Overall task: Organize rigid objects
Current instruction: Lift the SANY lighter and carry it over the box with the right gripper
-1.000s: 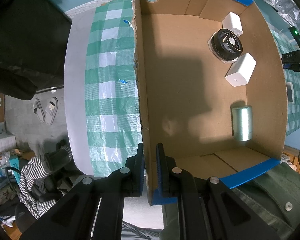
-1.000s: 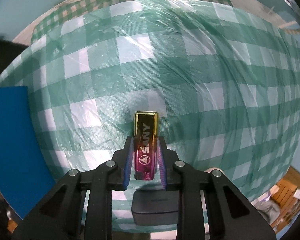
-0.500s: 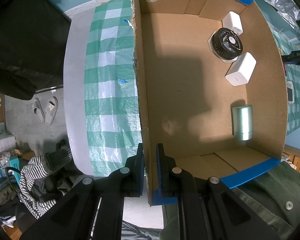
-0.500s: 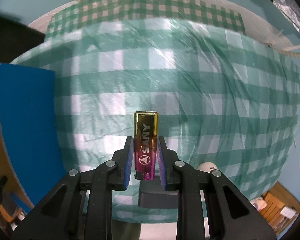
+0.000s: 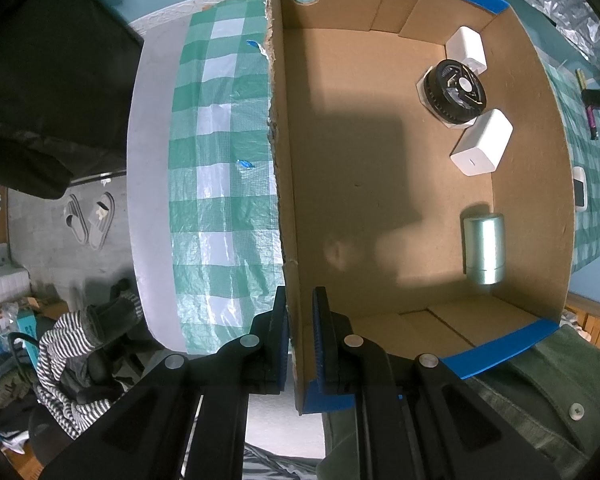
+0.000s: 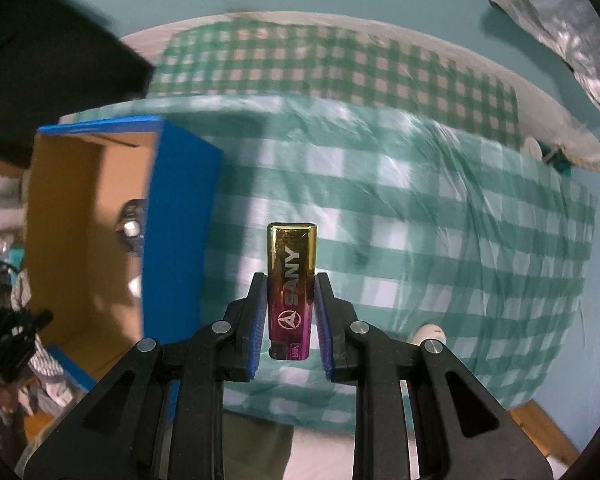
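Observation:
My left gripper point(image 5: 300, 336) is shut on the left wall of an open cardboard box point(image 5: 284, 152) with blue-taped edges. Inside lie two white cubes point(image 5: 482, 144), a black round fan part point(image 5: 458, 90) and a pale green cylinder point(image 5: 483, 248). My right gripper point(image 6: 291, 312) is shut on a gold-to-magenta lighter marked SANY point(image 6: 291, 288), held upright in the air above the checked cloth, to the right of the box's blue wall point(image 6: 180, 232). The lighter also shows far right in the left wrist view point(image 5: 592, 124).
The box sits on a green-and-white checked tablecloth point(image 5: 216, 184) over a white table. A white device point(image 5: 579, 194) lies on the cloth right of the box. A small white rounded object point(image 6: 430, 333) sits near my right finger. Clothes and slippers lie on the floor at left.
My right gripper has lifted with the lighter and swung left, so the box and its inside now come into its view. My left gripper keeps its hold on the box wall.

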Tool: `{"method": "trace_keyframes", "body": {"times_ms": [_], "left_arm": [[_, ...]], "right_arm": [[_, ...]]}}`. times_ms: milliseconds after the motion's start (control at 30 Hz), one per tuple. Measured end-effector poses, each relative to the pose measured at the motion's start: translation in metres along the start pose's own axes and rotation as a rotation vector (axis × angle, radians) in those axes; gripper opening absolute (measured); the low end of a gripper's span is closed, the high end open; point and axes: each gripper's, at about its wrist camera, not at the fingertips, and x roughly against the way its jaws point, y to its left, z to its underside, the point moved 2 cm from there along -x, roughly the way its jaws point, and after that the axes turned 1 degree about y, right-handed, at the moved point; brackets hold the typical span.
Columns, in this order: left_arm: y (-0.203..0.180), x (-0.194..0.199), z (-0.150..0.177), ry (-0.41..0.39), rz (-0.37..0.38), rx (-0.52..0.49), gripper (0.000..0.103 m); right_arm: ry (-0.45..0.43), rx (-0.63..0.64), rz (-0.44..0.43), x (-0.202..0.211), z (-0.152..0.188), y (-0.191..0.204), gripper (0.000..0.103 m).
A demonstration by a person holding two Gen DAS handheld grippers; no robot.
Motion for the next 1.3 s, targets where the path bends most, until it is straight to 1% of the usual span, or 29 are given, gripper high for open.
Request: {"method": "trace_keyframes", "body": {"times_ms": [200,367,500,600,800,1033,1300], "left_arm": [[0.000,0.000,-0.001,0.002,0.003,-0.001,0.011],[0.000,-0.001,-0.002,0.003,0.006,0.001,0.011],[0.001,-0.001,-0.003,0.004,0.006,-0.001,0.011],[0.000,-0.001,-0.003,0.004,0.005,-0.003,0.010],[0.001,0.000,-0.005,0.003,0.007,-0.003,0.011],[0.001,0.000,-0.005,0.004,0.008,-0.002,0.011],[0.001,0.000,-0.005,0.004,0.006,-0.004,0.011]], "right_arm": [[-0.022,0.100,-0.032,0.018,0.001,0.037,0.022],[-0.023,0.166,-0.057,0.024,0.002,0.064,0.022],[-0.019,0.211,-0.076,0.023,0.003,0.085,0.022],[-0.012,0.254,-0.073,0.018,0.005,0.101,0.022],[0.030,0.323,-0.069,-0.002,0.011,0.126,0.022],[0.070,0.366,-0.034,-0.026,0.018,0.139,0.022],[0.091,0.367,-0.023,-0.033,0.023,0.142,0.022]]}}
